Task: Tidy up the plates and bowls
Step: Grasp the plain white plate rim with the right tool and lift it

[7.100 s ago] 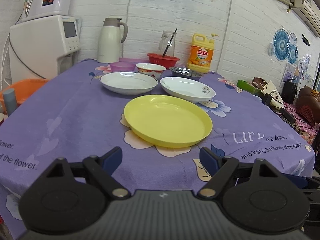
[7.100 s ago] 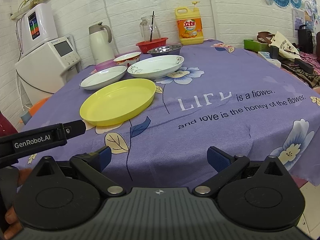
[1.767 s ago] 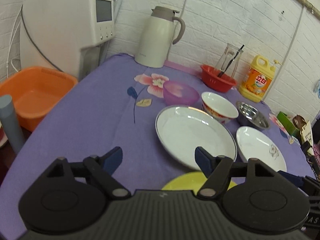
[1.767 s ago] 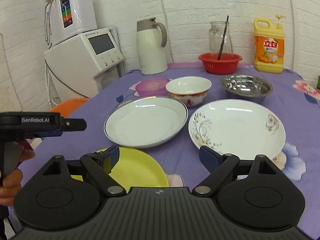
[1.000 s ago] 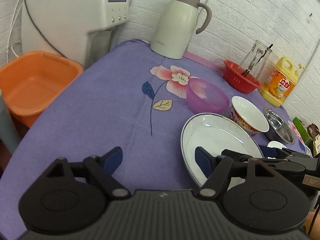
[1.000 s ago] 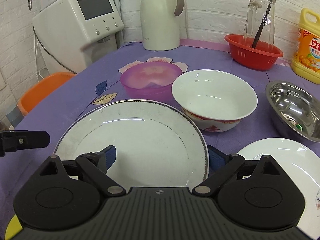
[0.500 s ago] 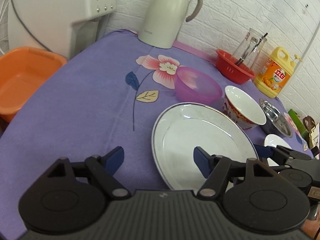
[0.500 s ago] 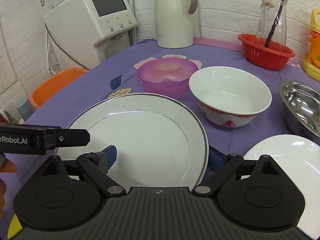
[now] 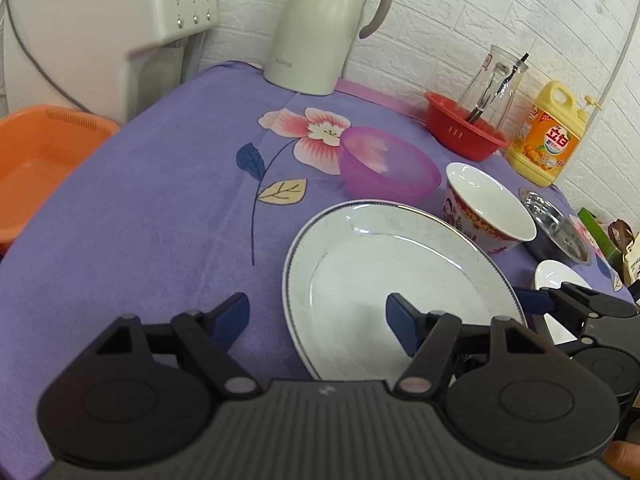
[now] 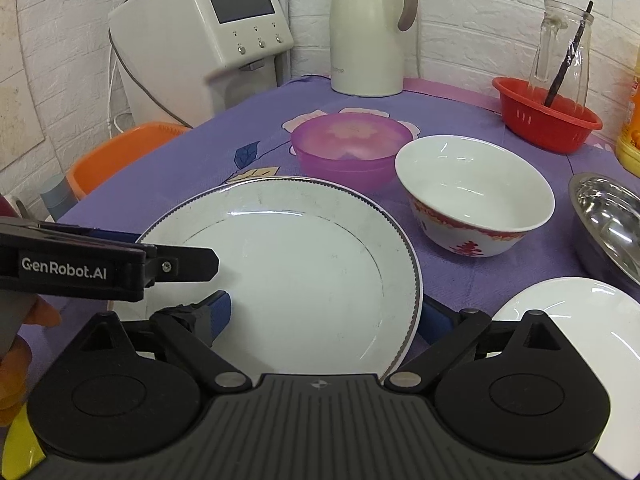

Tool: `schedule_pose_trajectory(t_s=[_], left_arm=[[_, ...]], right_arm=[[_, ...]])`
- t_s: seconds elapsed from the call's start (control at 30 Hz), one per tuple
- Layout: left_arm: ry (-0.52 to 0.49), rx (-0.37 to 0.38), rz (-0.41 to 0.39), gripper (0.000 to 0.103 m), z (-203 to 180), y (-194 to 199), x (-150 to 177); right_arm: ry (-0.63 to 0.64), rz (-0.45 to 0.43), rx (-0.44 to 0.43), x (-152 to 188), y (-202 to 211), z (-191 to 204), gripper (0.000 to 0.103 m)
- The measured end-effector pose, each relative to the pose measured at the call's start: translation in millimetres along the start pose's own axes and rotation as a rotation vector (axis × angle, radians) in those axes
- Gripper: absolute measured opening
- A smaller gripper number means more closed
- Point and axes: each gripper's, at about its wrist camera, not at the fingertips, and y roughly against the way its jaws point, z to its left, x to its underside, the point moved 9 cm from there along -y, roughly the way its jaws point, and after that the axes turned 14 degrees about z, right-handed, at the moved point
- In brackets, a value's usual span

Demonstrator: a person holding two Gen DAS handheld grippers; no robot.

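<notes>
Both claws, the left claw (image 9: 318,314) and right claw (image 10: 326,314), are closing in empty and open astride the white plate (image 10: 296,276), risking knocking it into the near bowl (image 10: 476,208).

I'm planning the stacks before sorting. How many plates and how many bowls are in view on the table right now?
Plates: 3, namely silver-rimmed plate, white plate, yellow plate, of which only a sliver shows.
Bowls: 3, namely purple bowl, red-patterned bowl, steel bowl.
Total: 6
</notes>
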Motion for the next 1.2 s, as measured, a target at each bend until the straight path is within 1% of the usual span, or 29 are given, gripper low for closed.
schedule_pose_trajectory(t_s=[0.23, 0.3, 0.37, 0.6, 0.63, 0.67, 0.73, 0.83, 0.9, 1.0, 1.13, 1.2], left_arm=[[0.017, -0.009, -0.009, 0.069, 5, 3, 0], [0.011, -0.015, -0.012, 0.069, 6, 4, 1], [0.01, -0.021, -0.008, 0.069, 7, 3, 1], [-0.053, -0.079, -0.02, 0.068, 1, -2, 4], [-0.063, -0.086, -0.019, 0.064, 0, -2, 4], [-0.073, -0.077, -0.018, 0.061, -2, -3, 4], [-0.094, -0.071, -0.015, 0.051, -5, -4, 4], [-0.136, -0.067, -0.009, 0.042, -11, -5, 4], [-0.149, -0.077, -0.008, 0.041, -12, -6, 5], [-0.139, -0.066, -0.01, 0.038, -10, -7, 4], [-0.136, -0.099, -0.001, 0.037, -13, -7, 3], [-0.126, -0.098, 0.003, 0.036, -13, -5, 2]], right_arm=[[0.043, -0.002, -0.03, -2, -4, 6, 0.103], [0.031, 0.019, -0.013, 1, -5, 1, 0.103], [0.039, 0.023, -0.006, 3, -5, 2, 0.103], [0.06, 0.024, -0.028, 7, -4, 5, 0.103], [0.061, 0.024, -0.03, 7, -4, 5, 0.103], [0.059, 0.024, -0.029, 7, -4, 5, 0.103], [0.053, 0.027, -0.026, 6, -4, 5, 0.103], [0.046, 0.031, -0.025, 6, -4, 5, 0.103], [0.04, 0.024, -0.025, 6, -3, 4, 0.103], [0.031, 0.017, -0.019, 6, -2, 5, 0.103], [0.01, 0.036, 0.007, 6, -1, 8, 0.103], [-0.005, 0.042, -0.002, 6, 1, 8, 0.103]])
